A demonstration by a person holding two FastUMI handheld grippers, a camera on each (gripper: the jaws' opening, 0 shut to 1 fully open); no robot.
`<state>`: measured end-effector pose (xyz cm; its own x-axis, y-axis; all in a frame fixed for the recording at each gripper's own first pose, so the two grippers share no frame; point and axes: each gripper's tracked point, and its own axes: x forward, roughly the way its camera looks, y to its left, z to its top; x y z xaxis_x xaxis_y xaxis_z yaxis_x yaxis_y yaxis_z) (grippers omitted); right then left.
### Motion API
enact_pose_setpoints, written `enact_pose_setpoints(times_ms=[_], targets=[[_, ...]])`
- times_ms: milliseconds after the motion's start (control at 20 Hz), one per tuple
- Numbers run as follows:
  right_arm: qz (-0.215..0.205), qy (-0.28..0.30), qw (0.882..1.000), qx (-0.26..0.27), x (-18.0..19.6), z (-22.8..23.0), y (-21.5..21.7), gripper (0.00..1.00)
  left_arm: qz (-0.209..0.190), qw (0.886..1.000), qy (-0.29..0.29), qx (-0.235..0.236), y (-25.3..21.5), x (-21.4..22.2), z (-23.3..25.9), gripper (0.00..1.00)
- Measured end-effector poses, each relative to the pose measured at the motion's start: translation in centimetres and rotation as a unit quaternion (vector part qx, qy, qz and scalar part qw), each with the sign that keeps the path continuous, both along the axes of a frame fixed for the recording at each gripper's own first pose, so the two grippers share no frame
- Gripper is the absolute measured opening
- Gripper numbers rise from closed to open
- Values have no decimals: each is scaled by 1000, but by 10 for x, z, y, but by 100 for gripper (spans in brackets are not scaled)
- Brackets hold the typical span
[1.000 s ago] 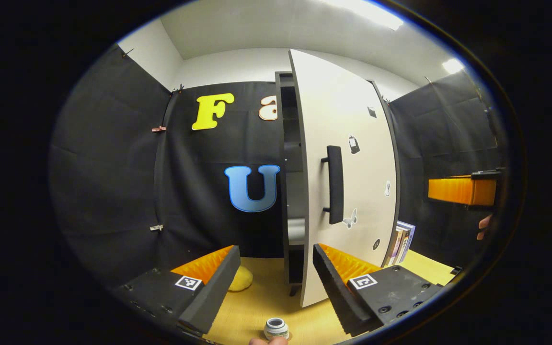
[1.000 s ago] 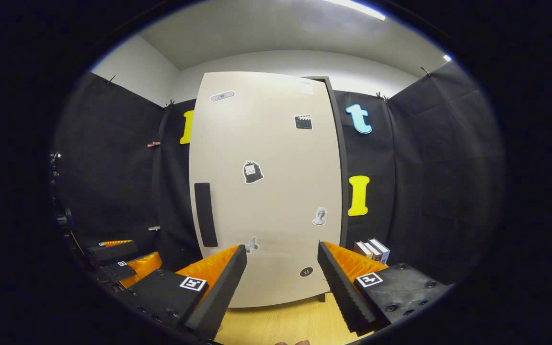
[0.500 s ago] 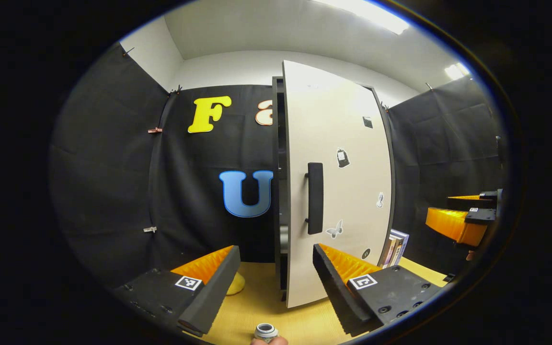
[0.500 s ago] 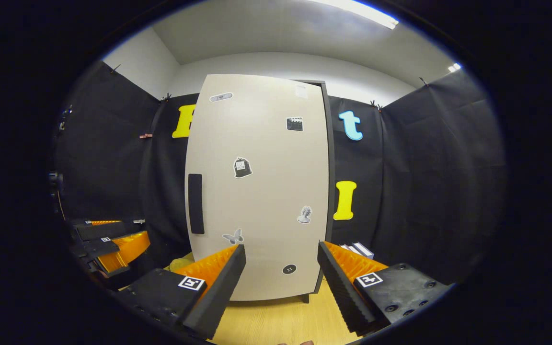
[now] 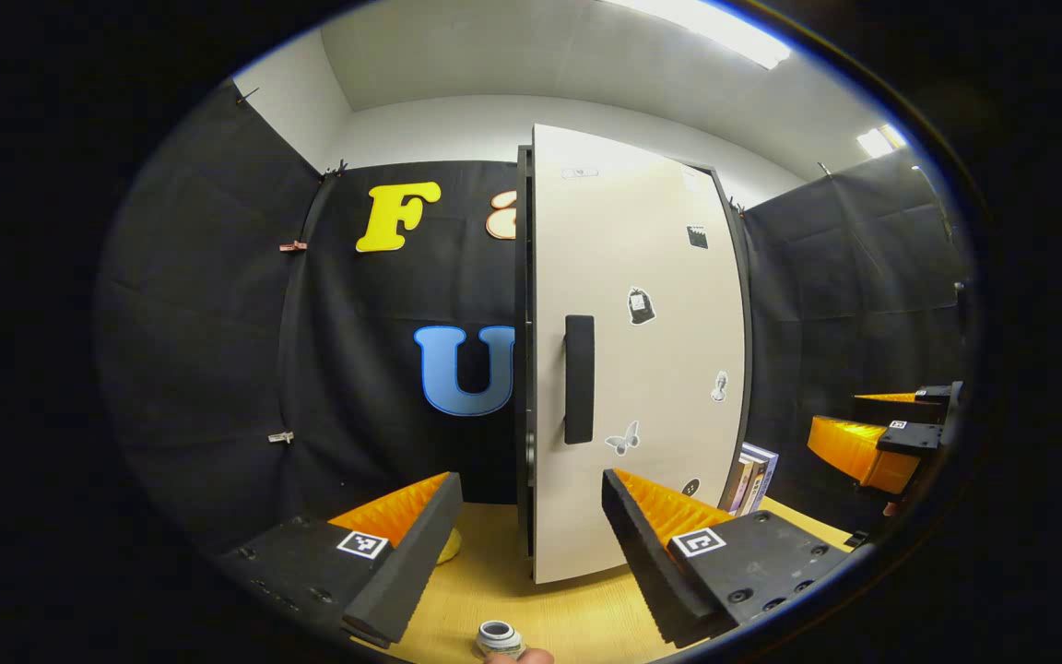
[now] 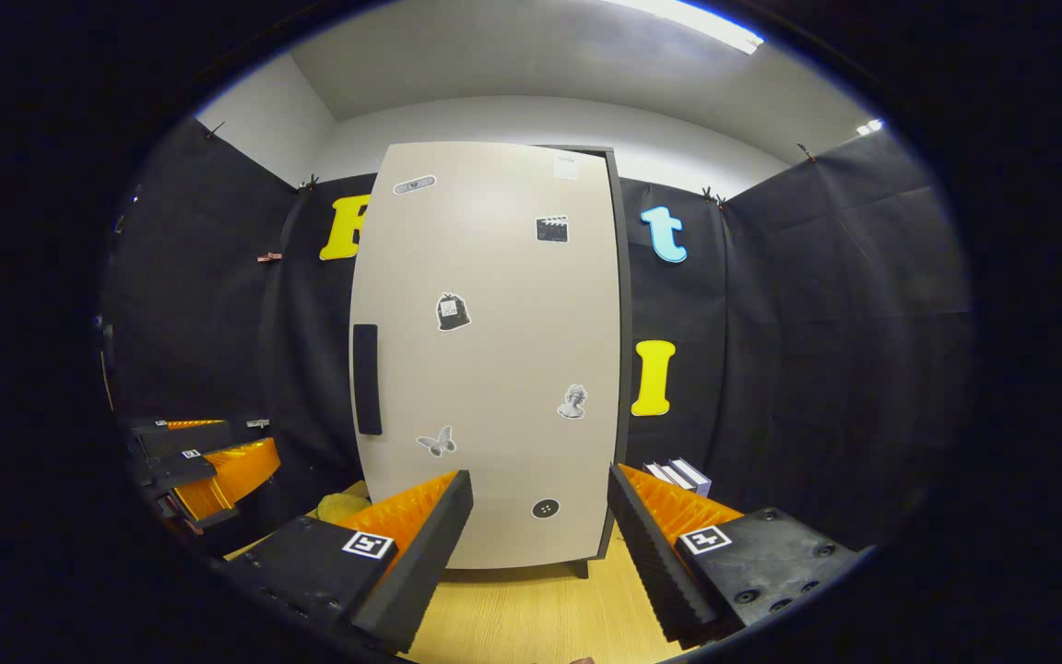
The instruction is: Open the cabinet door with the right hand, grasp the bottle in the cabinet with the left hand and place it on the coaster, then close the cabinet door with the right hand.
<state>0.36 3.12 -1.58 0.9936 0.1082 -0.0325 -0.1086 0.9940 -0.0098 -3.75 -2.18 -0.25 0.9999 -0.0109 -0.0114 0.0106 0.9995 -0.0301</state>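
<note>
Since earlier frame cabinet door swung nearly shut. Left gripper and right gripper both hung apart, empty. Bottle stood on table below left gripper.

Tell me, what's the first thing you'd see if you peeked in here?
The tall pale cabinet door with little stickers and a dark handle stands in the middle, shut or nearly so. The right gripper hangs open before it. Books stand at the cabinet's right foot, and a small bottle sits low on the wooden table.
</note>
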Motion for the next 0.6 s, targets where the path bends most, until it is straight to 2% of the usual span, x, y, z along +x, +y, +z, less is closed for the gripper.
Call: enact_pose_setpoints(times_ms=[600], targets=[[-7,-1,1000,4,0,2,0,96,2,1000,5,2,3,3,-5,96]])
